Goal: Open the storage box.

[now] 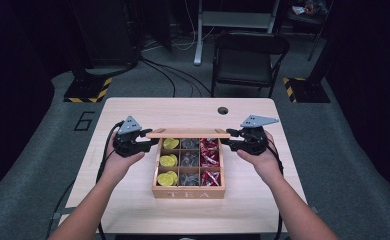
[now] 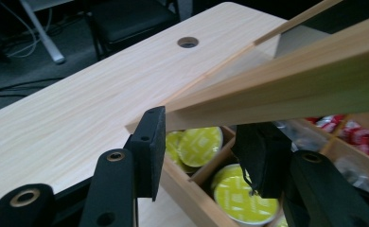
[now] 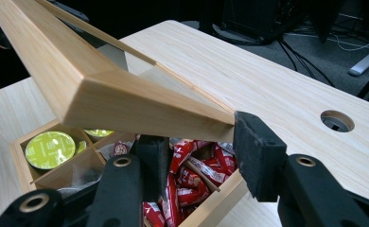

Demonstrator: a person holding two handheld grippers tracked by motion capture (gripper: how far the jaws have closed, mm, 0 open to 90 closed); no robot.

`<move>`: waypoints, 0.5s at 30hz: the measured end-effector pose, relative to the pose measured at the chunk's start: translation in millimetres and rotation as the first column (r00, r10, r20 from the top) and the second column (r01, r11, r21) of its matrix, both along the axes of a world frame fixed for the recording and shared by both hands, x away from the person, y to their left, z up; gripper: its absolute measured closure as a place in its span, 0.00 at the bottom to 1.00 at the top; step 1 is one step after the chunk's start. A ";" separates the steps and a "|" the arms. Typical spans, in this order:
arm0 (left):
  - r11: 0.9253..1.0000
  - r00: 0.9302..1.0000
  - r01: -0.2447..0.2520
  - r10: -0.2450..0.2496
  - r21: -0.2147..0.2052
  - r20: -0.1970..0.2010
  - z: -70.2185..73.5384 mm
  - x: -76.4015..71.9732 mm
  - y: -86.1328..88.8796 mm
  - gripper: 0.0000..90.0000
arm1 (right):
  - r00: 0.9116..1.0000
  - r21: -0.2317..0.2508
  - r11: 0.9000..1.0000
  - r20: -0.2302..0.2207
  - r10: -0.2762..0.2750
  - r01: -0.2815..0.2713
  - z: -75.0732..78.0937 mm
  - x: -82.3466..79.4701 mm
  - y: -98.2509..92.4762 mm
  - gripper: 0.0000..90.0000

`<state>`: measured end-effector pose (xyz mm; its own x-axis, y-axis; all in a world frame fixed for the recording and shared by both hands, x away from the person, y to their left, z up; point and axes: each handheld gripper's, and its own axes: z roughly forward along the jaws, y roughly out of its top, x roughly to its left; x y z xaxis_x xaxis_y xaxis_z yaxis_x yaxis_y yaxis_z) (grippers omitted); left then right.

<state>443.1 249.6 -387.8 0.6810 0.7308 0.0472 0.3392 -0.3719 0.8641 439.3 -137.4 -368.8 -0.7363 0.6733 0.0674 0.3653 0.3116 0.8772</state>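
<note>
**Two grippers hold the tea box lid raised**

Nearest the camera, two forearms come in from the bottom of the high view, one hand on each tool. Just ahead of them sits the wooden tea box (image 1: 188, 191), the word TEA on its front wall, resting on the light wood table (image 1: 133, 110). Count the compartments: nine, in three columns of three. The left column holds yellow-green capsules (image 1: 167, 161), the middle column silvery-grey packets (image 1: 189, 160), the right column red sachets (image 1: 210, 159).

Up at the box's back edge, the lid (image 1: 188, 133) is lifted and tilted, seen nearly edge-on from above. The left gripper (image 1: 144, 142) has its jaws at the lid's left end; in the left gripper view one pad touches the lid's corner (image 2: 277, 90), the other sits just below it, and whether they clamp it I cannot tell. The right gripper (image 1: 231, 142) meets the right end; in the right gripper view its jaws straddle the lid's edge (image 3: 140, 106), pressing it.

Farther on, one round hole (image 1: 223, 110) in the table, then one dark folding chair (image 1: 248, 57) on the floor.
</note>
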 end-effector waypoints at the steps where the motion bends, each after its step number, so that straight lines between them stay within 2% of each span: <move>1: 1.000 1.000 -0.002 0.002 0.001 -0.004 -0.4 1.8 0.6 0.60 | 1.000 0.001 1.000 -0.001 0.001 -0.001 0.4 0.8 -0.1 0.62; 9: 1.000 1.000 -0.012 0.012 0.016 -0.019 -8.3 11.5 -4.7 0.62 | 1.000 0.001 1.000 0.001 -0.003 0.003 2.7 3.3 0.4 0.62; 15: 0.998 0.998 -0.063 0.063 0.007 -0.011 -11.7 15.6 -10.7 0.64 | 1.000 0.004 1.000 -0.001 -0.010 0.010 4.0 4.5 0.9 0.62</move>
